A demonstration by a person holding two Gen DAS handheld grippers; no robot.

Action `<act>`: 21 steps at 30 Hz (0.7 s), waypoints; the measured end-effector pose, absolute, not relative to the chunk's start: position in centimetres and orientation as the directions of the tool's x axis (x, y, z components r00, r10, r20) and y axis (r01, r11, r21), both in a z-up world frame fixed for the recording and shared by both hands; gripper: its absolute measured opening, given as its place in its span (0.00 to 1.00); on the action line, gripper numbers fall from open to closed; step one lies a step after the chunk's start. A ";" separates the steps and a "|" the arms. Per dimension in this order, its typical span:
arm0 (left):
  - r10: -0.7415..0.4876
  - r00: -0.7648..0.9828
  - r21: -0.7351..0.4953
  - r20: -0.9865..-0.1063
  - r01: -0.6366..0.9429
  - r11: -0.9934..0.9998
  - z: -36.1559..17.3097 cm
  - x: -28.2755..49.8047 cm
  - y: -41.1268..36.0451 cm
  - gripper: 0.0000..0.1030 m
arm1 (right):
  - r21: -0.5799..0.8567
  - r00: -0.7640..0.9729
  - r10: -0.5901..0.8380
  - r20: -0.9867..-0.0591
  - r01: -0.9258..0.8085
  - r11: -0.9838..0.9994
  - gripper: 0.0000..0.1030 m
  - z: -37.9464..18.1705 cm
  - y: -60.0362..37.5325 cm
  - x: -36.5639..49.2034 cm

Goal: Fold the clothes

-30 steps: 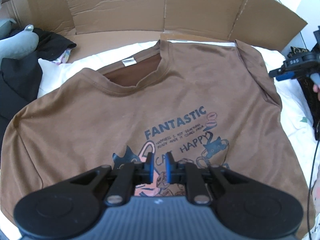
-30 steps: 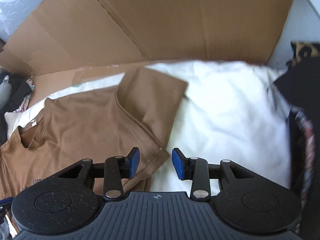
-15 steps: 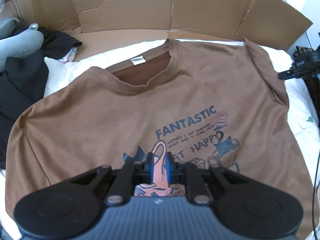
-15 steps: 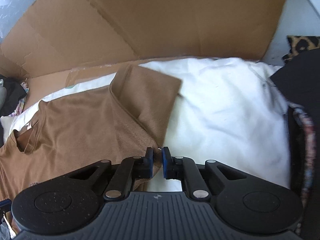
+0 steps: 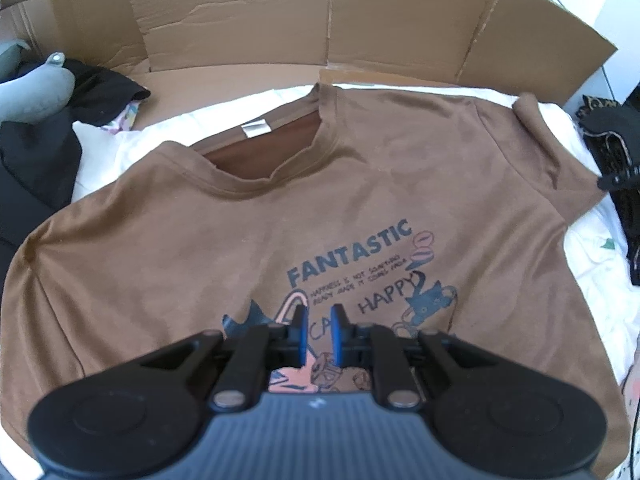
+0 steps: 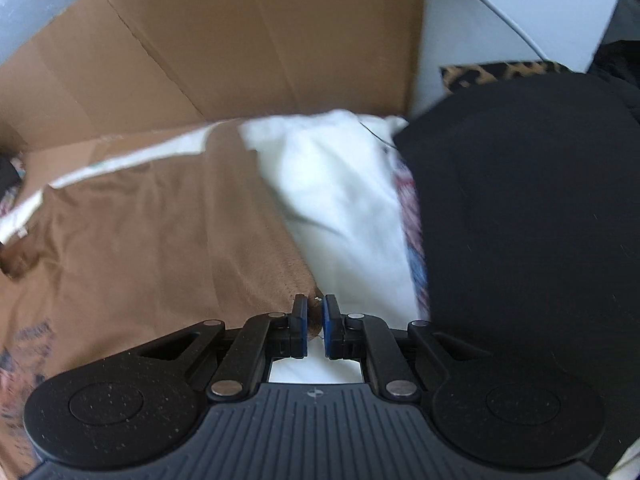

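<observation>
Closest to you, your left gripper (image 5: 319, 330) hangs over the printed chest of the brown T-shirt (image 5: 320, 208), its jaws nearly together with a narrow gap and no cloth between them; it grips nothing. It seems parked there so it can pin or pick up the middle once the side comes over.

Your right gripper (image 6: 315, 326) has its jaws closed on the brown T-shirt's edge (image 6: 316, 312), a small tuck of fabric pinched between the blue pads (image 6: 303, 334). I judge this to be the sleeve side, taken at the hem so the whole flap can be swung inward without bunching.

The shirt lies face up and spread flat on white bedding (image 5: 592, 256), print toward you and collar (image 5: 256, 152) away, which gives you a clean panel to fold across. From the right wrist view a black garment (image 6: 520, 220) sits just beside your held edge; keep the lift clear of it so it is not dragged along.

Farthest off, the opened cardboard box (image 5: 320, 20) stands as a wall behind the collar, with more dark clothes (image 5: 36, 148) off to the left.
</observation>
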State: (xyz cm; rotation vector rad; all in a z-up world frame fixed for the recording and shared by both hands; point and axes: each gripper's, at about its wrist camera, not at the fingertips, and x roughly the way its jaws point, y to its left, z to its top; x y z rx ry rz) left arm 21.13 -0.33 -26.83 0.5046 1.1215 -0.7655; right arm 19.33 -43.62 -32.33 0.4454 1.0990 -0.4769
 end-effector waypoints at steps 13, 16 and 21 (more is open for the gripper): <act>-0.286 0.240 0.006 -0.928 0.776 0.631 -27.5 22.1 -1.9 0.12 | 0.061 0.379 -0.220 -0.899 0.605 0.794 0.08 -33.5 -42.5 17.9; -0.283 0.238 0.008 -0.929 0.777 0.629 -27.9 22.4 -2.2 0.12 | 0.087 0.458 -0.220 -0.861 0.558 0.825 0.09 -32.5 -42.8 18.8; -0.278 0.235 0.011 -0.931 0.782 0.623 -28.4 22.6 -2.5 0.12 | 0.077 0.504 -0.233 -0.832 0.521 0.850 0.09 -32.3 -43.9 21.5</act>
